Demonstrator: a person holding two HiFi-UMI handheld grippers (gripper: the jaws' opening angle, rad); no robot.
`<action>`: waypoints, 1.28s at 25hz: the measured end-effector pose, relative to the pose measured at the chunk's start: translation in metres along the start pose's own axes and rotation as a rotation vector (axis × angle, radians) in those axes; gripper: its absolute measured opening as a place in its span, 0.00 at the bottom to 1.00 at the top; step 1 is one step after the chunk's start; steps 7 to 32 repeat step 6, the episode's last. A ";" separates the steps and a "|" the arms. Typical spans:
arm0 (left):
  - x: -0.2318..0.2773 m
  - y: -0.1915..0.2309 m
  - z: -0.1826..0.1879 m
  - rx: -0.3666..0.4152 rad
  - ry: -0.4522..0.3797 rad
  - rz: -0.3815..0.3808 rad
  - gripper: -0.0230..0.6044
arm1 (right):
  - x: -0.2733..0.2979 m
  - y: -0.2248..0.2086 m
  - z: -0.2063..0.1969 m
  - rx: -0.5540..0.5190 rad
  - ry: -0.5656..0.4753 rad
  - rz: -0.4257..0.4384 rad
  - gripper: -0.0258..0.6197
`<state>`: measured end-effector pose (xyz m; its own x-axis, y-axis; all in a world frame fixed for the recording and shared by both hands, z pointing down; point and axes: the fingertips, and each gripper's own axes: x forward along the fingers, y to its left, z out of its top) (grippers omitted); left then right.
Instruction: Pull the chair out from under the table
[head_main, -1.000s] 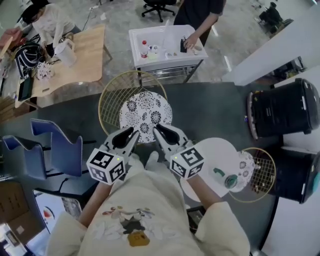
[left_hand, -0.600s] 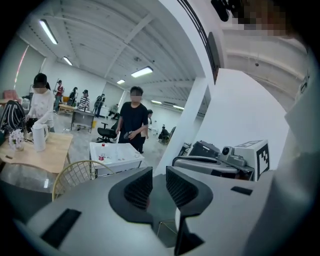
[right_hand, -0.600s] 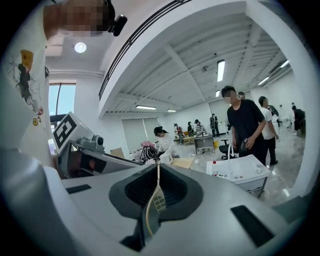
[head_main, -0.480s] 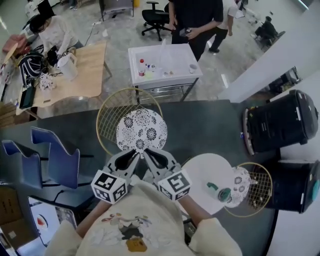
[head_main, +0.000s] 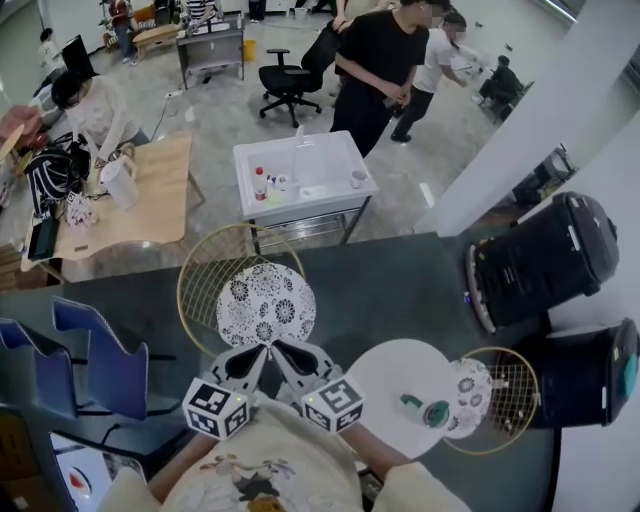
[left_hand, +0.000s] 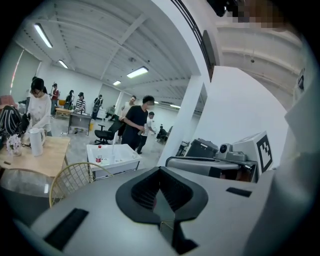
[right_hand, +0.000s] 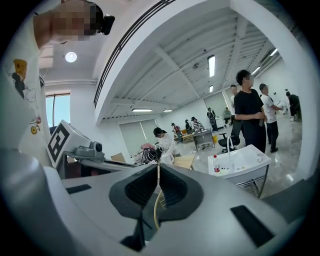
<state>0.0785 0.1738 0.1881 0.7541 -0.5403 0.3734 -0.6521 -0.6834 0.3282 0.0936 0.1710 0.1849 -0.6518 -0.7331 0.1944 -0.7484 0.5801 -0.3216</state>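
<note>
On dark grey carpet (head_main: 400, 280): round white table (head_main: 390, 370) right, blue chairs (head_main: 100, 365) left, gold wire chair with floral cushion (head_main: 265, 305) between, just beside table, seemingly clear of its top. Left gripper (head_main: 257, 350), right gripper (head_main: 280, 346) at seat's near edge, jaws closed, hold unsure. Likely gripping stage; next, straight pull bodyward, minding table rim

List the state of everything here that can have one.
Left gripper: jaws shut, tips at the near chair's seat edge.
Right gripper: jaws together; a grip can't be confirmed.
Gold wire chair with round patterned cushion: upright, apart from the table.
Second gold wire chair: upright, seat partly under the round white table.
</note>
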 end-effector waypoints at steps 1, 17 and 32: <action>0.000 -0.001 0.000 0.004 -0.004 -0.005 0.05 | -0.001 0.000 0.000 -0.001 -0.002 -0.002 0.07; -0.001 -0.009 -0.006 0.005 -0.014 -0.014 0.05 | -0.010 -0.001 -0.007 -0.001 -0.001 -0.010 0.07; -0.001 -0.009 -0.006 0.005 -0.014 -0.014 0.05 | -0.010 -0.001 -0.007 -0.001 -0.001 -0.010 0.07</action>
